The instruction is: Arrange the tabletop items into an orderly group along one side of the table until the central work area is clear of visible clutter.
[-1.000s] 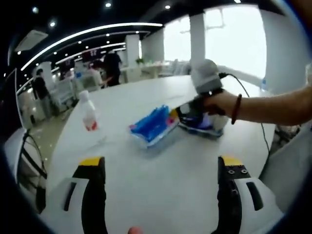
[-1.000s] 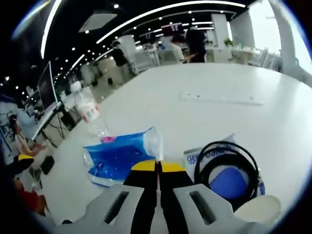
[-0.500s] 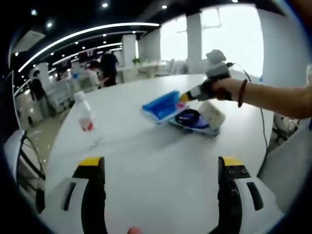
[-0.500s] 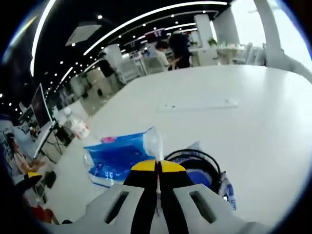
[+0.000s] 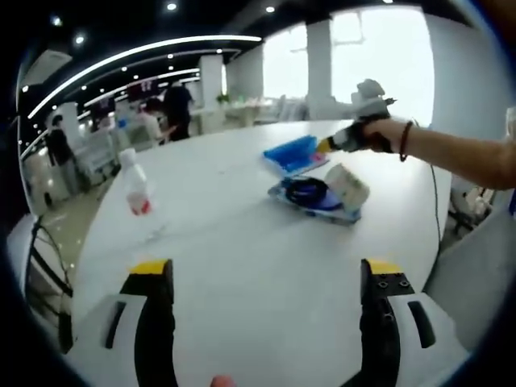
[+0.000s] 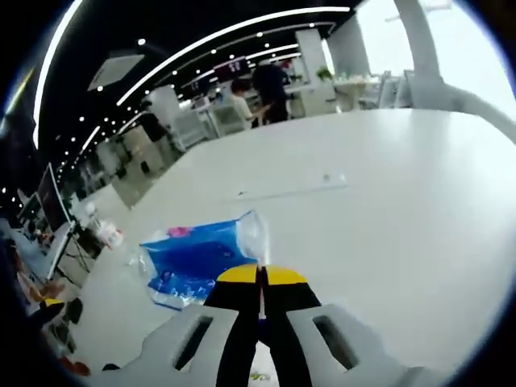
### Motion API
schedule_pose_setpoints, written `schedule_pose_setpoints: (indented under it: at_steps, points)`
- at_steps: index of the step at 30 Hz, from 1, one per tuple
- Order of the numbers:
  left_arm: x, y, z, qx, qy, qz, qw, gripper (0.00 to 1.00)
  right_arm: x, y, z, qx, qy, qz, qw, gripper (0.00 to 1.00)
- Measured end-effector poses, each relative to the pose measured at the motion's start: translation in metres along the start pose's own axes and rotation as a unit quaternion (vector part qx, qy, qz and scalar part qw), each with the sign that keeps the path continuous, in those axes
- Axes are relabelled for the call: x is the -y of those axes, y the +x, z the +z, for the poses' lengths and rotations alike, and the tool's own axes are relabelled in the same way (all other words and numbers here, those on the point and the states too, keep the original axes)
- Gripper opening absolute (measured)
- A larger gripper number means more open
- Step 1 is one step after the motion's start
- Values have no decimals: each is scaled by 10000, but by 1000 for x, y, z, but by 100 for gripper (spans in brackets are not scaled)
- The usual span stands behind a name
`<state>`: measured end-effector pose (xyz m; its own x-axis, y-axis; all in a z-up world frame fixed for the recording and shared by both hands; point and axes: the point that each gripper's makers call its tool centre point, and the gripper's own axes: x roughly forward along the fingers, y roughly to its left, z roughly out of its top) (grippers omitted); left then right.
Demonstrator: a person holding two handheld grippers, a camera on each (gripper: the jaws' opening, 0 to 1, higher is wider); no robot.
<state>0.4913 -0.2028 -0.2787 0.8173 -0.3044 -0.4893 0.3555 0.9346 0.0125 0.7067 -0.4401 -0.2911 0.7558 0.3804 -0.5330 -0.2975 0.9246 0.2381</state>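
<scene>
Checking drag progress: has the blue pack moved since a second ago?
Yes. In the left gripper view the blue pack, held by the right gripper, went from beside the bottle to beyond the cable bundle.

In the right gripper view, the right tool (image 6: 260, 278) covered the near corner of the blue packet (image 6: 196, 260), so where its closed tips met the wrapper was hidden. Beyond the open left tool (image 5: 266, 278), the small bottle (image 5: 135, 185) on the counter (image 5: 258, 258) carried a label too blurred to read. The dark coil (image 5: 309, 193) beside the white roll (image 5: 347, 184) was possibly a cable.
</scene>
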Motion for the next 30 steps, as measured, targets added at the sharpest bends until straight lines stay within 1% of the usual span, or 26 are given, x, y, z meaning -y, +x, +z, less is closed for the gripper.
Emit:
schedule_pose_setpoints:
  at_steps: [7,8,9,12,14,18,21,22,23,27,30]
  points:
    - [1,0,-1,8,-107,-49,9999,93,34,-8,8,74,57,-201,9998,1]
    - [1,0,-1,20,-124,-53,9999,93,36,-9,8,80,59,-208,9997,1]
    - [1,0,-1,22,-128,-54,9999,93,44,-10,10,98,90,-262,9996,1]
    - [4,1,3,135,-306,-138,9993,93,56,-11,12,101,112,-324,9994,1]
    - [5,1,3,157,-370,-187,9990,94,64,-12,13,112,145,-331,9993,1]
    - [6,1,2,131,-337,-196,9992,94,85,-14,16,94,119,-537,9984,1]
    - [8,2,1,106,-402,-262,9988,93,98,-16,18,75,217,-611,9979,1]
    - [9,2,1,114,-436,-280,9986,93,102,-16,18,76,182,-657,9976,1]
    - [9,2,0,107,-442,-281,9986,93,110,-17,21,75,164,-717,9973,1]
    - [8,2,-3,14,-361,-230,9991,93,130,-20,21,9,15,-903,9959,1]
    - [8,2,-2,19,-295,-221,9993,93,139,-19,19,-28,4,-956,9954,1]
